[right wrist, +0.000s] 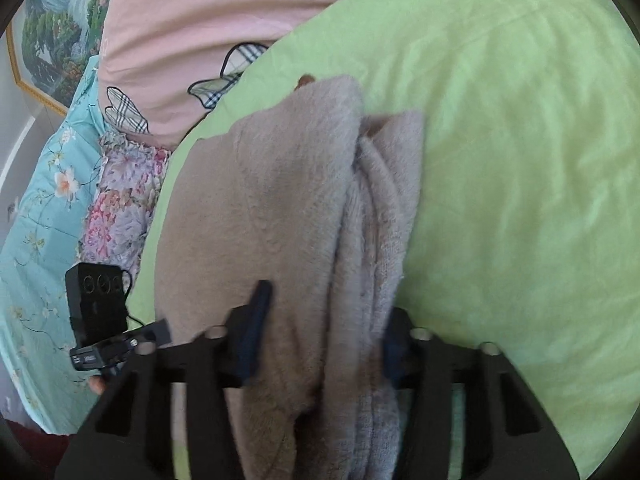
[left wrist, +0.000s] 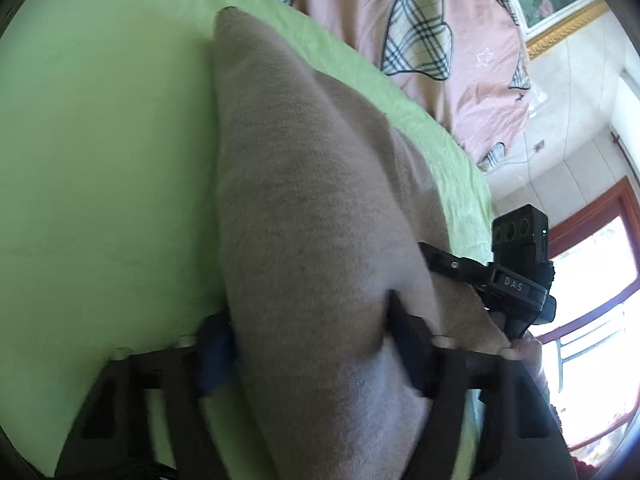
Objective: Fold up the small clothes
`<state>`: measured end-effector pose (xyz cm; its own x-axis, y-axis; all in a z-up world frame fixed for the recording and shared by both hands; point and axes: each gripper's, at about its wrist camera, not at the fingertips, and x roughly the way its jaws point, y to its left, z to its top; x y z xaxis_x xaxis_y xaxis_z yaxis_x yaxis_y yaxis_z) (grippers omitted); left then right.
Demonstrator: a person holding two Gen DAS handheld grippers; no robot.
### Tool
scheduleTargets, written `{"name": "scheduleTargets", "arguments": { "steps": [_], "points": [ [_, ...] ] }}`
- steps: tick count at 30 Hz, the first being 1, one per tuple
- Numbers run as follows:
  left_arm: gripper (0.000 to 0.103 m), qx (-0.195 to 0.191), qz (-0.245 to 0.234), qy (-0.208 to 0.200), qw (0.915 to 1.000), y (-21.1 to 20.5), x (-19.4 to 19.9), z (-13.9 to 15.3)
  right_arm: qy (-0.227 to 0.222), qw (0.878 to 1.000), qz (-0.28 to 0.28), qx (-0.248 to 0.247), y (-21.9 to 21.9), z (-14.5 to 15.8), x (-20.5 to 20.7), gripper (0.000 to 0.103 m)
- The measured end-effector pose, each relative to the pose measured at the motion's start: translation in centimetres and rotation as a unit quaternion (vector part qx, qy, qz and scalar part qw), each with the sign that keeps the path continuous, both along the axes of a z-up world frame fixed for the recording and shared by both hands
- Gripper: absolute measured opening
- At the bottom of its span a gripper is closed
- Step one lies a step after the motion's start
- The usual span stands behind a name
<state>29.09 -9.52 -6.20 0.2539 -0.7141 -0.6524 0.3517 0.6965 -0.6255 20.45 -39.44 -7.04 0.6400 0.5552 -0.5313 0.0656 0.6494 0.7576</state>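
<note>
Left wrist view: a fuzzy taupe fleece garment (left wrist: pixel 304 216) is seen stretched over the light green bedsheet (left wrist: pixel 100 140), bunched between the left hand-held gripper (left wrist: pixel 308 328) fingers, which are closed on it.
Right wrist view: the garment is gathered in folds, clamped by the right hand-held gripper (right wrist: pixel 320 328).

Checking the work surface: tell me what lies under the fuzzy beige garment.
The fuzzy beige garment lies on a light green bedsheet, which shows around it. Anything directly beneath the cloth is covered and cannot be seen.
</note>
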Motion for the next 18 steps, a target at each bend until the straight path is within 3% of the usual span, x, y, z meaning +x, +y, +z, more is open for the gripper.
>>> {"name": "scheduleTargets", "arguments": {
  "steps": [1,3,8,12,16,18],
  "points": [
    [0.051,0.001,0.001,-0.004,1.0000,0.2,-0.1,0.2,-0.002,1.000,-0.004,-0.005,0.2,0.3,-0.2,0.039],
    [0.045,0.004,-0.005,-0.017,0.9998,0.6,-0.6,1.4,-0.010,1.000,-0.015,0.014,0.4,1.0,-0.9,0.034],
    [0.044,0.016,0.001,-0.051,0.9986,4.6,-4.5,5.6,-0.066,0.996,0.000,0.059,4.0,4.4,-3.6,0.033],
    [0.044,0.040,0.009,-0.077,0.9962,9.9,-8.4,8.0,-0.087,0.992,0.027,0.089,8.4,5.1,-4.9,0.033],
    [0.044,0.073,0.009,-0.095,0.9928,13.4,-11.7,8.2,-0.094,0.989,0.054,0.098,13.4,4.6,-5.5,0.033],
    [0.044,0.077,0.014,-0.081,0.9936,14.8,-12.6,6.8,-0.084,0.989,0.063,0.101,15.1,3.7,-5.7,0.033]
  ]
}}
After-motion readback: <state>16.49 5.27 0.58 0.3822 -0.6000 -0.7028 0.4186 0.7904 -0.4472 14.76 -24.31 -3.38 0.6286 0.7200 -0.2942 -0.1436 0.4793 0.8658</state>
